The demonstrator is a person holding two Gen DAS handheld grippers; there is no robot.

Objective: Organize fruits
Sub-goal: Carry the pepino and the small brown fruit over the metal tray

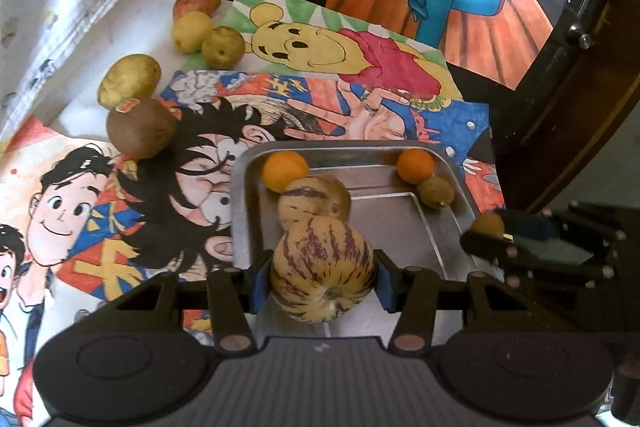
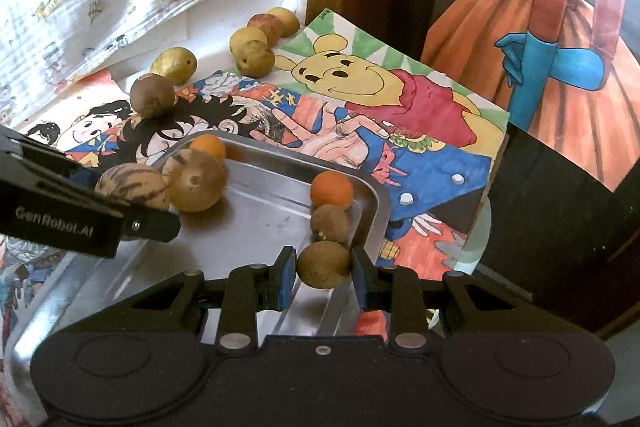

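Steel tray (image 1: 452, 251) lies on cartoon drawings (image 1: 120, 187), and above its near end the left gripper (image 1: 322, 277) is clamped on a striped pepino melon (image 1: 322, 275), while the right gripper (image 2: 324, 273) is clamped on a small brownish round fruit (image 2: 324, 264) just inside the tray's right rim. Inside the tray sit a second pepino melon (image 1: 314, 197), two oranges (image 1: 285, 169) (image 1: 415, 165) at the far corners and another small brown fruit (image 1: 436, 191) (touching the right-hand orange). Beyond the tray's far left corner lie a kiwi (image 1: 140, 127), a potato-like fruit (image 1: 129, 79) and a cluster of four yellowish fruits (image 1: 200, 23).
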